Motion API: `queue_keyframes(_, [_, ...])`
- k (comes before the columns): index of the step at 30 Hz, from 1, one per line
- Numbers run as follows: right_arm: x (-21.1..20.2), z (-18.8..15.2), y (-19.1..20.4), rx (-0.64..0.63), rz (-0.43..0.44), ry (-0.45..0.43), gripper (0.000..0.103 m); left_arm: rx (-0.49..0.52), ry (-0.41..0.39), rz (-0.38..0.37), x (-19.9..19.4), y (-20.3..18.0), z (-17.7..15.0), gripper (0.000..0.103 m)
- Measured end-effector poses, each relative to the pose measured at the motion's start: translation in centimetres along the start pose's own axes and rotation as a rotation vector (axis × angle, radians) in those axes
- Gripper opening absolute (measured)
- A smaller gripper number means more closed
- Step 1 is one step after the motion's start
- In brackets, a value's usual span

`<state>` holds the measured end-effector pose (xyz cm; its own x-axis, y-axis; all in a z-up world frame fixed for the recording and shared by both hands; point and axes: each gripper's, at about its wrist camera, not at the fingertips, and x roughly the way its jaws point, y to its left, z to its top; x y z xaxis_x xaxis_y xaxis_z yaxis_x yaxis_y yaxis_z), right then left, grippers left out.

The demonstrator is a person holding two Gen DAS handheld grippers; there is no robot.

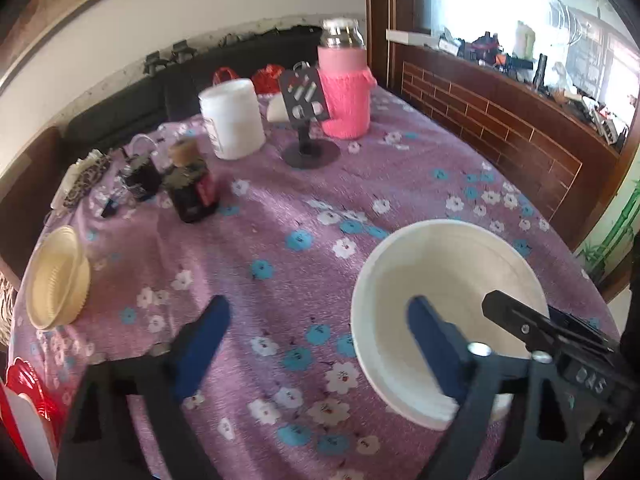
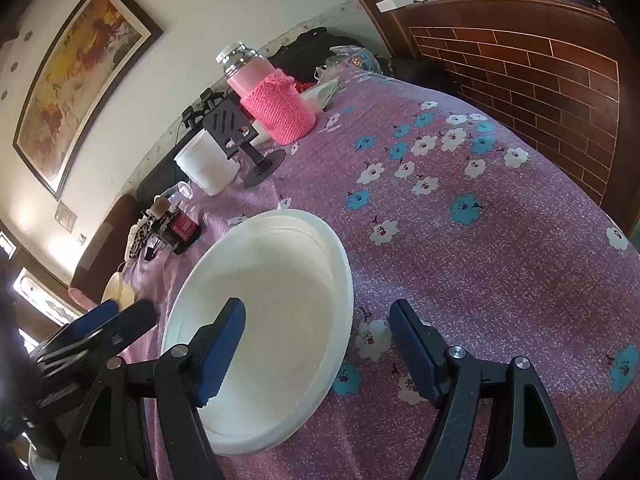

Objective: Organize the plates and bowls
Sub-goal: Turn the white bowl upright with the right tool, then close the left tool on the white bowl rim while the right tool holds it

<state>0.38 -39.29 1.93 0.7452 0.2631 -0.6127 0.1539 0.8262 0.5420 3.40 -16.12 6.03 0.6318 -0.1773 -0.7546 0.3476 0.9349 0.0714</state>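
A purple flowered tablecloth [image 1: 280,208] covered the table below a brick-patterned wood panel [image 1: 480,120]. The white bowl [image 1: 440,280] sat lower right; both the left gripper [image 1: 316,328] and the right gripper [image 2: 320,332] straddled its rim, jaws wide, not gripping.

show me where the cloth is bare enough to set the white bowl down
The widest bare patch is mid-table, between the white bowl, the tan dish and the dark jar. The cloth right of the bowl toward the wooden panel is also free. The far edge is crowded: white tub, black stand, pink flask.
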Motion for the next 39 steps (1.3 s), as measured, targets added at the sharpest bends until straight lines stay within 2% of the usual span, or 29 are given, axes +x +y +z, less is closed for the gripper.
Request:
queue_keyframes(2, [0.1, 0.0, 0.0, 0.001, -0.001, 0.002, 0.079, -0.017, 0.027, -0.011, 0.8, 0.1, 0.0, 0.076])
queue_keyframes(7, [0.2, -0.1, -0.1, 0.005, 0.0, 0.01, 0.079, -0.052, 0.048, -0.024, 1.7, 0.7, -0.3, 0.076])
queue_keyframes(22, [0.5, -0.1, 0.0, 0.003, 0.0, 0.027, 0.079, -0.011, 0.036, -0.022, 2.0, -0.2, -0.1, 0.076])
queue_keyframes(29, [0.3, -0.1, 0.2, -0.007, -0.006, 0.018, 0.079, -0.025, 0.054, -0.029, 2.6, -0.1, 0.1, 0.076])
queue_keyframes(34, [0.3, -0.1, 0.0, -0.005, -0.008, 0.017, 0.069, -0.04, 0.072, -0.043, 3.1, -0.1, 0.2, 0.076])
queue_keyframes(36, [0.4, -0.1, 0.2, -0.013, -0.009, 0.022, 0.06, -0.056, 0.085, -0.059, 3.5, 0.1, 0.1, 0.076])
queue_keyframes(39, [0.4, -0.1, 0.3, -0.023, -0.012, 0.024, 0.06, -0.077, 0.109, -0.081, 4.1, 0.2, 0.0, 0.076])
